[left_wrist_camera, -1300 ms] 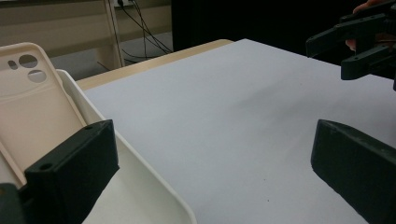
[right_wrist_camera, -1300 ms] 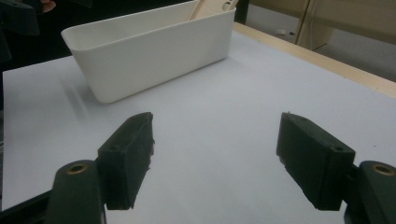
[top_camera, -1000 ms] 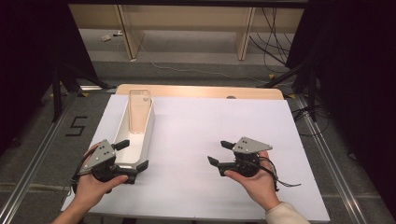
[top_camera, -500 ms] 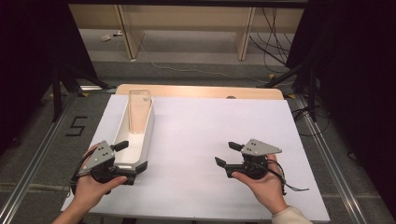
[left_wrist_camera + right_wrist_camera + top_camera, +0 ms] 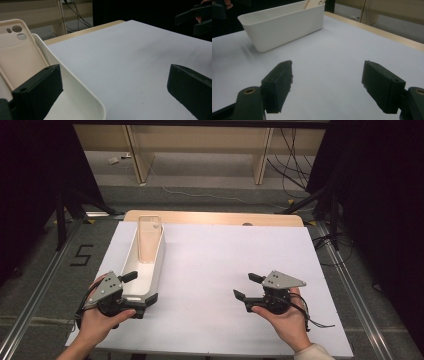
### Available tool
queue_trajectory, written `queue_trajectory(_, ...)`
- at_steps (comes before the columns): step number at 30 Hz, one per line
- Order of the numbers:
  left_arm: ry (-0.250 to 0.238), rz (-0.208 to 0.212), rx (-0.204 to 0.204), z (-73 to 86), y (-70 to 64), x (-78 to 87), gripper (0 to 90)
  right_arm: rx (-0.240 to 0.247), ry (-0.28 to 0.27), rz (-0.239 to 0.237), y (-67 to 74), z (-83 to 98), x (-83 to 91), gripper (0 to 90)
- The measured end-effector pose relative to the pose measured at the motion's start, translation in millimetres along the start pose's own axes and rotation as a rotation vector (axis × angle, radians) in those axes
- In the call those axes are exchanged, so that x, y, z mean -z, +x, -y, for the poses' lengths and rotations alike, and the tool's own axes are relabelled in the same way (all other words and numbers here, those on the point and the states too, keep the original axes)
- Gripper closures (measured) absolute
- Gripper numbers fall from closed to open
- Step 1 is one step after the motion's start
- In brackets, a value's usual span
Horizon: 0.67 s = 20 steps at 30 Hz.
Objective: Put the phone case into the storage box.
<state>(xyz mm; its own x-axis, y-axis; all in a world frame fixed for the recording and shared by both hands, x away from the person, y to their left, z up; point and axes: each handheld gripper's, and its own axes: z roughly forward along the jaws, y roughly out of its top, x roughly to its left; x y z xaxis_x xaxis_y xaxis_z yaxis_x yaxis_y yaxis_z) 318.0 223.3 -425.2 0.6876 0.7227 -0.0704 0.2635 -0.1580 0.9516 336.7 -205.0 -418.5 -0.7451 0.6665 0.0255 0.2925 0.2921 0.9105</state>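
Phone case (image 5: 149,238) upright in tray's (image 5: 134,282) far end, left claw (image 5: 134,286) astride its near end

This looks like a lab or test room set up for recording. A white-topped wooden table (image 5: 320,250) stands on grey carpet, framed by silver aluminium floor rails (image 5: 35,295) and black curtains (image 5: 35,185). A black taped numeral "5" (image 5: 81,255) marks the floor, and loose black cables (image 5: 287,150) trail behind.

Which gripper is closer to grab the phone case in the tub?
Probably the left gripper: its open jaws straddle the white tub's near end, where the phone case leans. The right gripper sits apart, over bare table.
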Motion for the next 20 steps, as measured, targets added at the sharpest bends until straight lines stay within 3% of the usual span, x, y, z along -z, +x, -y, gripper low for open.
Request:
queue_trajectory(17,-0.005,0.003,0.003,1.8,-0.9,-2.0,0.0,-0.002,0.019,-0.009,-1.3,3.1,-0.8,24.1)
queue_trajectory(20,-0.012,0.006,0.002,2.1,-0.2,-2.0,0.0,0.007,0.002,-0.002,-1.8,3.7,-1.5,23.9)
